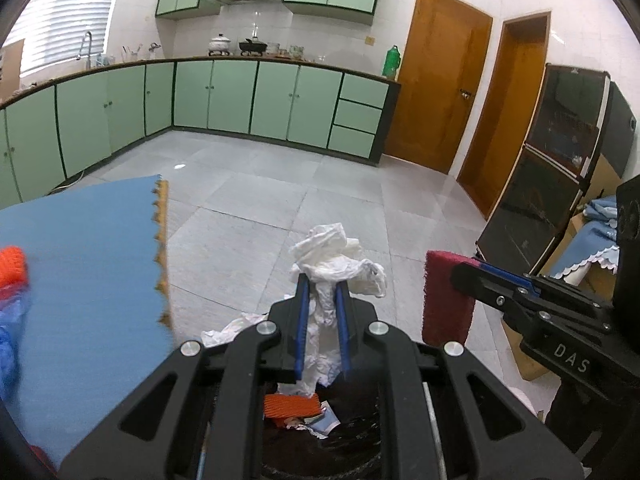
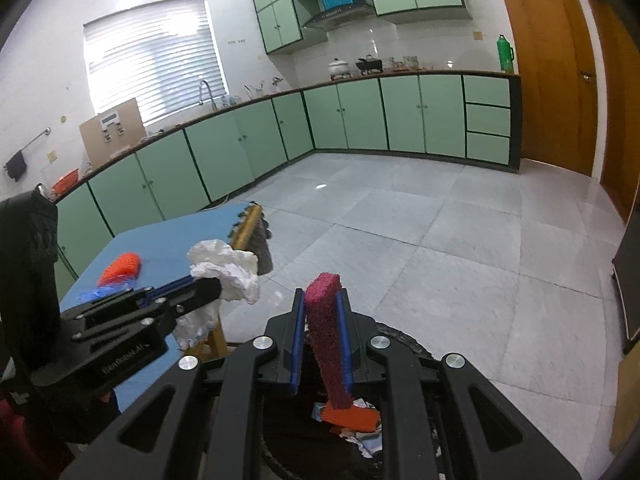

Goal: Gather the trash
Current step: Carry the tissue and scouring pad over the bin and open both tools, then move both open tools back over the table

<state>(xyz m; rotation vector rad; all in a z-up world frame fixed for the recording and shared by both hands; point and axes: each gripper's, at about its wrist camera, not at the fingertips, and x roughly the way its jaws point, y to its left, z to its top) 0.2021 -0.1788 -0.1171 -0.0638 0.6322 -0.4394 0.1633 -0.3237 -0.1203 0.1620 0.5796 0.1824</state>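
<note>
My left gripper [image 1: 323,283] is shut on a crumpled white tissue [image 1: 338,258], which bulges out past the blue pads and hangs down between them. In the right wrist view that tissue [image 2: 224,268] and the left gripper [image 2: 210,282] show at the left. My right gripper [image 2: 323,294] is shut on a dark red scrub sponge [image 2: 326,320], held upright; the left wrist view has this sponge [image 1: 446,296] at the right. Both grippers hover over a dark trash bin [image 2: 296,436] on the floor, with an orange net [image 1: 290,405] and paper scraps inside.
A table with a blue cover [image 1: 88,256] stands at the left, carrying an orange net [image 2: 120,266] and blue plastic. Green cabinets [image 1: 256,96] line the far walls, wooden doors [image 1: 436,92] and a dark glass-fronted cabinet [image 1: 548,160] stand at the right. Grey floor tiles [image 2: 440,248] lie ahead.
</note>
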